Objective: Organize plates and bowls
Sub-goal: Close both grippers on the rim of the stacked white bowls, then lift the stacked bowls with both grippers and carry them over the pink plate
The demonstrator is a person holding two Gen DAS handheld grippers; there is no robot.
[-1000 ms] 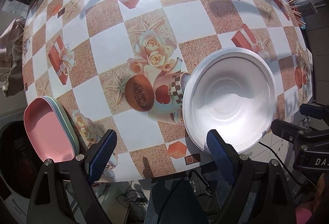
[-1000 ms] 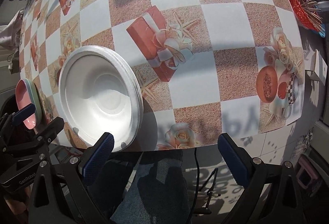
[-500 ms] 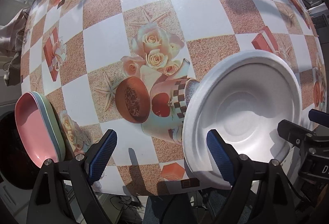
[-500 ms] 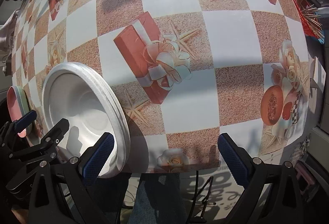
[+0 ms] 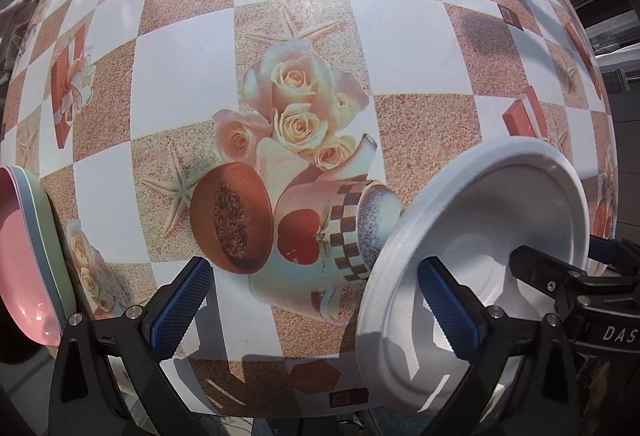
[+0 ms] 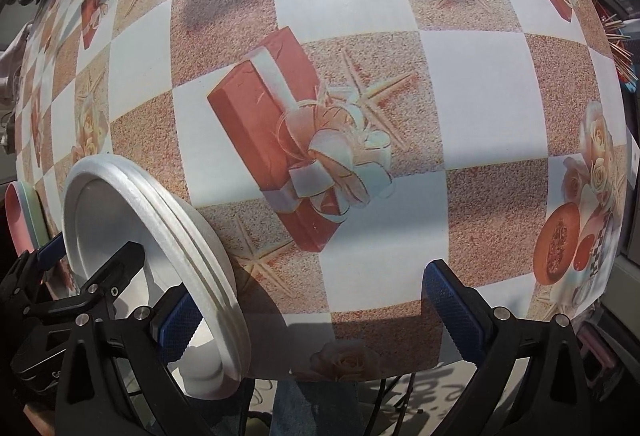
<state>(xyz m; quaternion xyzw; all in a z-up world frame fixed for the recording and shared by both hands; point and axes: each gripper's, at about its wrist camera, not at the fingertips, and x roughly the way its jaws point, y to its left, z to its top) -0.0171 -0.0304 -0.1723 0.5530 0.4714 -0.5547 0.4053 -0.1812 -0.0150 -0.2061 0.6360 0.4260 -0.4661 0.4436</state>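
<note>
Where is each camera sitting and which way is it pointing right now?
Left wrist: on the left gripper, looking down over the near edge of the table; its open jaws and the right gripper show.
Right wrist: on the right gripper, facing the same way; its open jaws and the left gripper show.
Shared: the white bowls, the pink plate stack, the tablecloth.

white letters "DAS", cut off at the edge | on the black right gripper [image 5: 600,276], to the right of the left jaws || small letters "Ge" | on the black left gripper [image 6: 80,276], left of the right jaws
</note>
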